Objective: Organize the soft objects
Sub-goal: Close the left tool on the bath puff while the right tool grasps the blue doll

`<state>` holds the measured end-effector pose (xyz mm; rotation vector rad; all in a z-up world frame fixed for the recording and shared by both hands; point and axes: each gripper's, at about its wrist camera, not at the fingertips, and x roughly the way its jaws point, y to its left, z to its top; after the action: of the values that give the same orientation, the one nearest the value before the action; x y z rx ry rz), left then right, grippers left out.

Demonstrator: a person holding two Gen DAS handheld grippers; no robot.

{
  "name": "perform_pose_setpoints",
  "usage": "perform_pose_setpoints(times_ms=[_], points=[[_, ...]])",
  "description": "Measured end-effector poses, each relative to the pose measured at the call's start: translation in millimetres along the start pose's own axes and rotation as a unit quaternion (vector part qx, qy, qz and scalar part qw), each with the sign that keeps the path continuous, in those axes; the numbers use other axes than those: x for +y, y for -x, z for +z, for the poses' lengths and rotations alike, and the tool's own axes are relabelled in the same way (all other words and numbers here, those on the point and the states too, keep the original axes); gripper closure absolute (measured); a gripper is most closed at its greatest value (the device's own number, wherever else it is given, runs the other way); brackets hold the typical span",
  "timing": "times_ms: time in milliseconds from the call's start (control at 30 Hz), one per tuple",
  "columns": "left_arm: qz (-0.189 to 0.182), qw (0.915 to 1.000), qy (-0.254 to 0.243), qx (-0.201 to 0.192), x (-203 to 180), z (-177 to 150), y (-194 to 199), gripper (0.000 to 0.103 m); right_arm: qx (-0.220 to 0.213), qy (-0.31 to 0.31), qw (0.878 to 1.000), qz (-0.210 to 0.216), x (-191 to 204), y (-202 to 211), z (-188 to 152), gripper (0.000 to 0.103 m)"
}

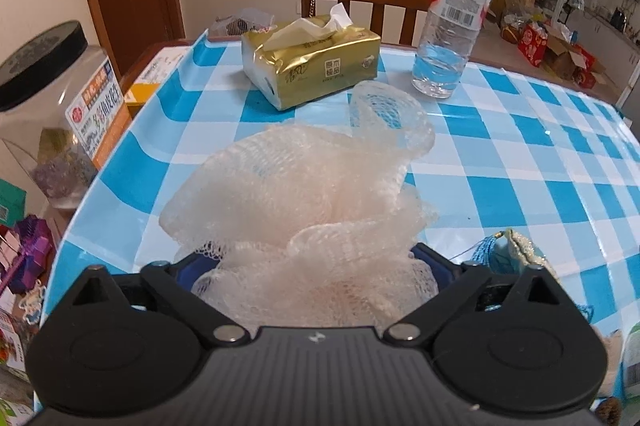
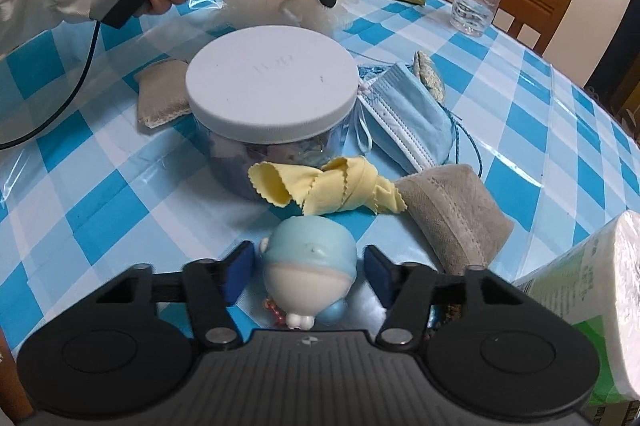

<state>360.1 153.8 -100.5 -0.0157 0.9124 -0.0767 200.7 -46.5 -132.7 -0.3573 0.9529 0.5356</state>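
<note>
A: So, which step is this?

B: Picking up, judging by both hands. The left gripper (image 1: 316,266) has its jaws spread wide around a pale mesh bath pouf (image 1: 304,193). The netting bulges between them, but I cannot tell whether the pads press on it.

A: And the other one?

B: The right gripper (image 2: 310,276) straddles a small blue-and-white squishy toy (image 2: 310,266) lying on the checked tabletop (image 2: 120,193), just in front of the white-lidded jar (image 2: 272,85). Its jaws are partly open, with a sliver of gap showing on each side of the toy, so nothing is gripped yet.

A: What else needs sorting?

B: Around the jar: a yellow cleaning cloth (image 2: 332,185) against its front, a grey face mask (image 2: 452,209) to the right of that, a blue surgical mask (image 2: 408,113) at the jar's right side, and a beige pad (image 2: 164,93) at its left.

A: Next move?

B: Probably closing gently on the toy, since it should squash easily, then lifting it clear of the cloth. The jar's lid is on, so if the jar is the destination, it needs opening first.
</note>
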Motion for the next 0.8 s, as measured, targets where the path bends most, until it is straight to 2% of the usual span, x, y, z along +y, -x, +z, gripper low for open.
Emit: perform_pose_setpoints(times_ms=[67,400,567,800], points=[[-0.006,1.0000,0.004,0.001,1.2,0.2,1.1,0.019,0.001,-0.004,1.000,0.004,-1.5,0.5,0.4,0.050],[-0.012,0.9997,-0.022,-0.004,-0.5,-0.8,17.9,0.055,0.002,-0.004,1.000,-0.004,-2.1,5.5,2.5,0.052],[-0.014,0.9995,-0.029,-0.002,0.9,0.6,27.8,0.065,-0.003,-0.004,1.000,-0.004,-2.6,12.7,2.9,0.052],[-0.013,0.9990,-0.044,-0.004,0.1,0.0,46.7,0.070,-0.010,-0.003,1.000,-0.007,-3.5,24.2,3.3,0.052]])
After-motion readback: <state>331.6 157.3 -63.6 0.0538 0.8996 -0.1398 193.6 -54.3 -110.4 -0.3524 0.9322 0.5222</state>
